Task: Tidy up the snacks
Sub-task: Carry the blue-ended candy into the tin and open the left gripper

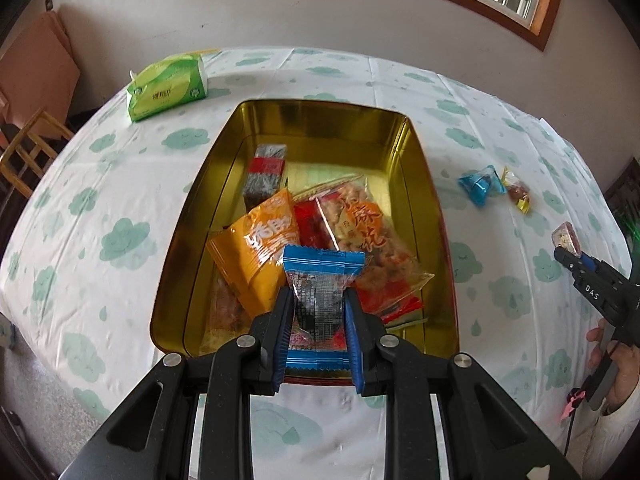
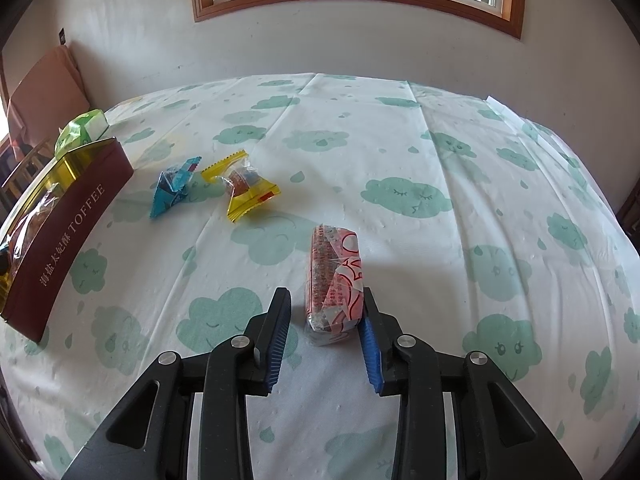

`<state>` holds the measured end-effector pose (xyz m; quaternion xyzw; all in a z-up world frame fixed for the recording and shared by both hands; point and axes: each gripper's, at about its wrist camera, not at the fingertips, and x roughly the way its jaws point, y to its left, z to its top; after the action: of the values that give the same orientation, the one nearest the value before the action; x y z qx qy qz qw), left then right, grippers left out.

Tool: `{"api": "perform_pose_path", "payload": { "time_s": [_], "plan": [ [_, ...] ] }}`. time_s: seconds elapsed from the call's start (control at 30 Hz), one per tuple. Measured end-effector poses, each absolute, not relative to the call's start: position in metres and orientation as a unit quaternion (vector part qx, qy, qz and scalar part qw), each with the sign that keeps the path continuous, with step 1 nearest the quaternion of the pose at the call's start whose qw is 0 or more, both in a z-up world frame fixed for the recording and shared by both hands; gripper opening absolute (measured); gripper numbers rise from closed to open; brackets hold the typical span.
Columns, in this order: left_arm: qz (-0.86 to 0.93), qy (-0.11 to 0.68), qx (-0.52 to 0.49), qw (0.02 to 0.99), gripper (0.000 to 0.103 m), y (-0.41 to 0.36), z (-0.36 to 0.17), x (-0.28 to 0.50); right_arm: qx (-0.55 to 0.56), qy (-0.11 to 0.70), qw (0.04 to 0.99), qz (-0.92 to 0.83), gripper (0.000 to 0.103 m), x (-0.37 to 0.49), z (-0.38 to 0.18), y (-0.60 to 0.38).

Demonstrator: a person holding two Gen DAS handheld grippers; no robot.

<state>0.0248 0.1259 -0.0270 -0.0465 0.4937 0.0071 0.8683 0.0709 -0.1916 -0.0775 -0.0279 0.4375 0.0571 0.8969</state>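
My left gripper is shut on a blue-edged snack packet and holds it over the near end of the gold-lined toffee tin. The tin holds an orange packet, a peanut snack bag and a dark bar. My right gripper is open around a pink-red wrapped snack lying on the tablecloth; its right finger touches the wrapper. A blue candy and a yellow candy lie beyond it, right of the tin.
A green tissue pack lies on the far left of the cloud-print tablecloth. A wooden chair stands off the table's left edge. A wall with a window is behind the table.
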Motion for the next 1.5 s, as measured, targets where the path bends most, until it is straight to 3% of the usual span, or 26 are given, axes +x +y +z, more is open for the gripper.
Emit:
{"api": "perform_pose_path", "payload": {
  "time_s": [0.33,0.47,1.23,1.5],
  "plan": [
    [0.011,0.505,-0.053,0.861,0.024,0.132,-0.038,0.026,-0.031,0.437,0.897,0.058,0.036,0.074,-0.079,-0.188],
    [0.012,0.502,-0.052,0.863,0.034,0.132,-0.038,0.026,-0.031,0.437,0.897,0.057,0.037,0.071,-0.078,-0.19],
    [0.014,0.485,-0.044,0.873,0.036,0.132,-0.028,0.021,-0.03,0.436,0.897,0.058,0.037,0.069,-0.077,-0.195],
    [0.013,0.472,-0.014,0.882,0.059,0.124,-0.02,0.017,-0.031,0.436,0.897,0.058,0.038,0.069,-0.077,-0.194]
  ]
}}
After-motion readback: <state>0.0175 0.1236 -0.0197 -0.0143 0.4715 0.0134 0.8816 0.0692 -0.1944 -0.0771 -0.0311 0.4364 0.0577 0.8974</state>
